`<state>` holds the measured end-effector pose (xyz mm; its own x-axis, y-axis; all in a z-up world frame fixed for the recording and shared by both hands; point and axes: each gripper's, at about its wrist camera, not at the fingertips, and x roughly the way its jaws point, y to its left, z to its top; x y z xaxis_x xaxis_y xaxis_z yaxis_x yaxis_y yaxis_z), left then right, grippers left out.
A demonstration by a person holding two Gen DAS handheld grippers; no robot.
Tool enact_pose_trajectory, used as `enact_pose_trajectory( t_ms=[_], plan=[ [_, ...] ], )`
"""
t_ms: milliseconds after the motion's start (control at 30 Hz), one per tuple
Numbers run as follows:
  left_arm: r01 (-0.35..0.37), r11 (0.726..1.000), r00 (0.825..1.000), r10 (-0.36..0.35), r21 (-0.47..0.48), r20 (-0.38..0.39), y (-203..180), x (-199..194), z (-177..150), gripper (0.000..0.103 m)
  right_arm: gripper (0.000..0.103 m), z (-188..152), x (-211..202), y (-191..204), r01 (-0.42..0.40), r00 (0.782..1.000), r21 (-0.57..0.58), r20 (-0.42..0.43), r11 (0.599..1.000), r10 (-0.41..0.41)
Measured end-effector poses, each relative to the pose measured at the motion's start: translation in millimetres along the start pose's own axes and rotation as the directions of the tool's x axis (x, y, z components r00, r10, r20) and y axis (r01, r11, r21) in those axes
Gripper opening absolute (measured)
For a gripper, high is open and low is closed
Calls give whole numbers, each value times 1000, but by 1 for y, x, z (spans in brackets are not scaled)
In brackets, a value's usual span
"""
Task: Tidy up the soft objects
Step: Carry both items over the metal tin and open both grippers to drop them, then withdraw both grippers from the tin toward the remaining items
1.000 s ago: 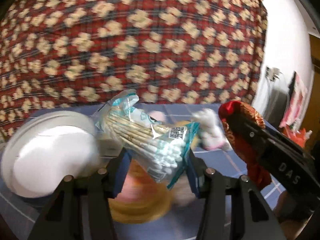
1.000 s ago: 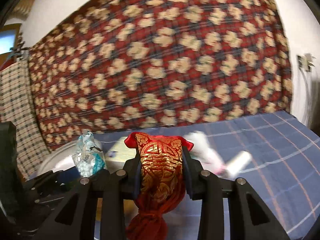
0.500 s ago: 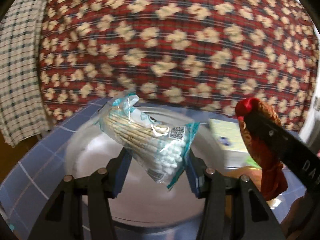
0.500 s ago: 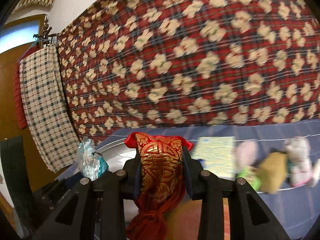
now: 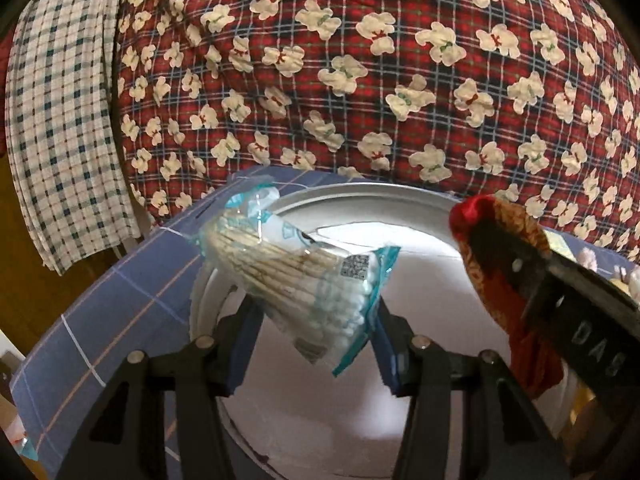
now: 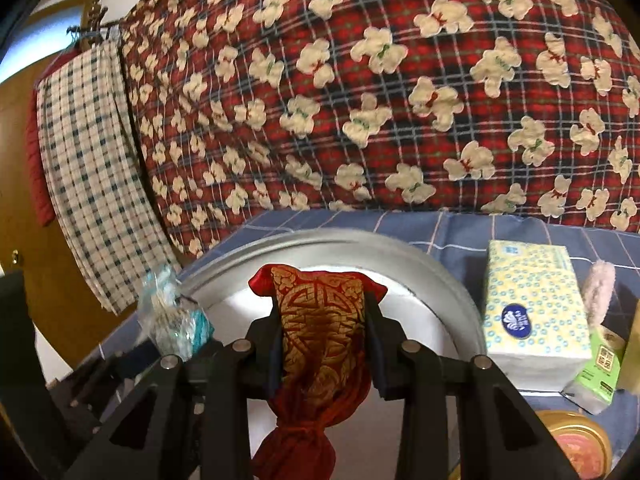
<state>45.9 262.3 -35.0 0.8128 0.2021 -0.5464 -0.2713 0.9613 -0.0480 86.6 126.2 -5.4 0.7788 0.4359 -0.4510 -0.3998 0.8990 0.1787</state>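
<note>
1. Left gripper: clamped on a bag of cotton swabs, held above the round metal basin.
2. Right gripper: clamped on a red-and-gold pouch, also over the basin.
3. Tissue pack: on the blue cloth, just beside the basin.

White letters "DAS" are showing on the black body of the right gripper. A QR code is sitting on the cotton swab bag, unreadable. The tissue pack and green packet are carrying logos too small to read.
</note>
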Motion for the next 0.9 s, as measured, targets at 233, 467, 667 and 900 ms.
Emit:
enact_pose_trajectory(
  t_ms=[233, 467, 667, 900],
  plan=[
    [4, 1000, 1000, -4, -15, -5, 0, 3, 2, 58, 51, -2, 2, 2, -28, 999, -17, -16, 999, 28],
    [-44, 996, 995, 51, -82, 87, 4, -14, 0, 103, 78, -2, -15, 13, -30, 998, -69, 55, 997, 34],
    [-104, 980, 985, 126, -169, 122, 15, -22, 1, 103, 79, -2, -28, 14, 1, 994, -84, 106, 996, 8],
    [-117, 980, 977, 143, -164, 155, 12, -28, 0, 103, 79, 0, -41, 3, 67, 986, -57, 156, 996, -57]
  ],
)
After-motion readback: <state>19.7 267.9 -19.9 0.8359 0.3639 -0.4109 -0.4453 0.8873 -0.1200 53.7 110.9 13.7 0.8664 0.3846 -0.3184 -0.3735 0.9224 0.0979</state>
